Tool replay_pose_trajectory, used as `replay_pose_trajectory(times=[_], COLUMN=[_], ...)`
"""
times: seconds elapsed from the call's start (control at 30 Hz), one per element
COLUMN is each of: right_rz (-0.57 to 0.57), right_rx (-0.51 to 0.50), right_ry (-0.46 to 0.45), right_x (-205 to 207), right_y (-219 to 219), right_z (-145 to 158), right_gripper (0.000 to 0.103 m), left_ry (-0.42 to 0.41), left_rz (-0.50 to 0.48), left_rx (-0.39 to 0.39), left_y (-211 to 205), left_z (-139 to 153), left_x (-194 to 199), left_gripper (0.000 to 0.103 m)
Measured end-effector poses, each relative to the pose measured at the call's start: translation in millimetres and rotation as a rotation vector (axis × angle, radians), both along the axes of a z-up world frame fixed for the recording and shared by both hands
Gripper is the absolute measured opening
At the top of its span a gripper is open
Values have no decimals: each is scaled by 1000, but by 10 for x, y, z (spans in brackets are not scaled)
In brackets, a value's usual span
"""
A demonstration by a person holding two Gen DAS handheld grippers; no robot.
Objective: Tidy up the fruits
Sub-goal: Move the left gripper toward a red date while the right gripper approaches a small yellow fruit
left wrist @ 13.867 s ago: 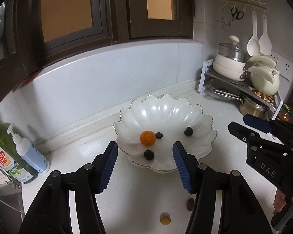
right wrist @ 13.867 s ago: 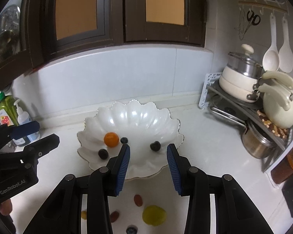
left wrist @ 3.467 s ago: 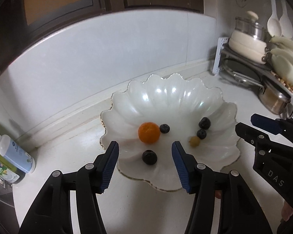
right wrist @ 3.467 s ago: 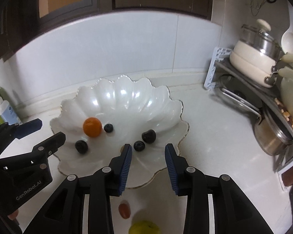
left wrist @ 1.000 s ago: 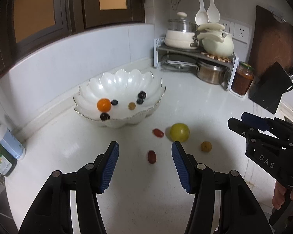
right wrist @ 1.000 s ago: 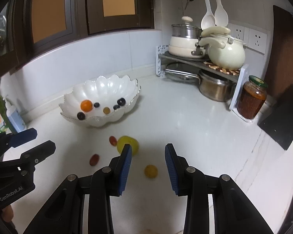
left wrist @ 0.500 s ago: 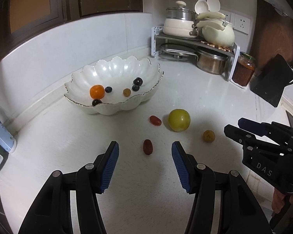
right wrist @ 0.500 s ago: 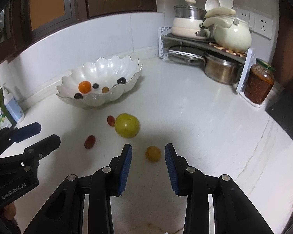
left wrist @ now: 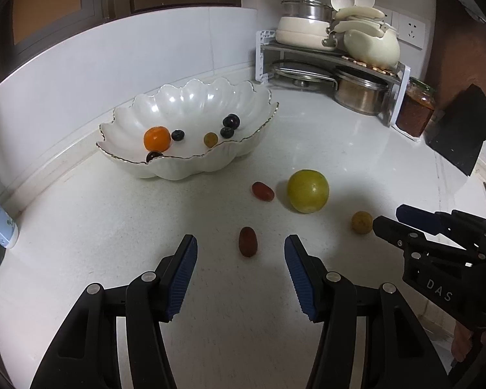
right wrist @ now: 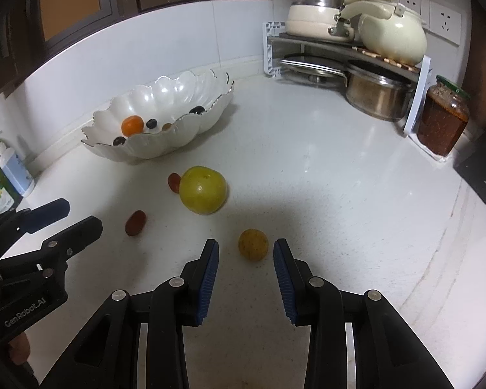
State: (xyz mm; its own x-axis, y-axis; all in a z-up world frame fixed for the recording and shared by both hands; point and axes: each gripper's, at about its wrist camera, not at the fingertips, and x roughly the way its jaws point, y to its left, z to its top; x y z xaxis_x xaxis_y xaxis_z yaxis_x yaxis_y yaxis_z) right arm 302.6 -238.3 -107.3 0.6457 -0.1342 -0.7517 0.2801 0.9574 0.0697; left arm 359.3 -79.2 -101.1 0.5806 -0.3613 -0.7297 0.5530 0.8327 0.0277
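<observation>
A white scalloped bowl (left wrist: 191,165) (right wrist: 152,146) at the back of the counter holds a small orange (left wrist: 157,137), several dark berries and a small yellow fruit (left wrist: 210,139). On the counter lie a dark red grape (left wrist: 248,241) (right wrist: 135,222), a second red grape (left wrist: 262,191) (right wrist: 174,181), a large yellow-green fruit (left wrist: 307,190) (right wrist: 203,190) and a small yellow fruit (left wrist: 361,222) (right wrist: 253,240). My left gripper (left wrist: 239,253) is open, with the dark red grape just ahead between its tips. My right gripper (right wrist: 245,256) is open, with the small yellow fruit just ahead between its tips.
A metal rack (right wrist: 346,48) with pots and a cream kettle stands at the back right, with a jar of red sauce (right wrist: 442,126) beside it. Soap bottles (right wrist: 16,175) stand at the far left. A dark board (left wrist: 460,136) leans at the right edge.
Both grippers have pulled back from the bowl and come down low over the counter. The loose fruits now lie close in front of the open tips.
</observation>
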Motion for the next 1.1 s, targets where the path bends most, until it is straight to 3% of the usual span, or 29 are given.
replay_pose_trajectory(times=[0.17, 0.73, 1.1], right_rz=[-8, -8, 13], right_rx=[28, 54, 61], right_ry=[7, 36, 44], right_x=[57, 200, 267], right_y=[-49, -150, -155], right_z=[-86, -306, -369], right_gripper=[37, 37, 36], left_ry=[-15, 62, 119], left_rz=[8, 5, 17], left_rx=[-1, 34, 35], left_y=[-27, -230, -283], left_z=[-61, -395, -531], left_x=[44, 290, 378], left_gripper=[55, 51, 32])
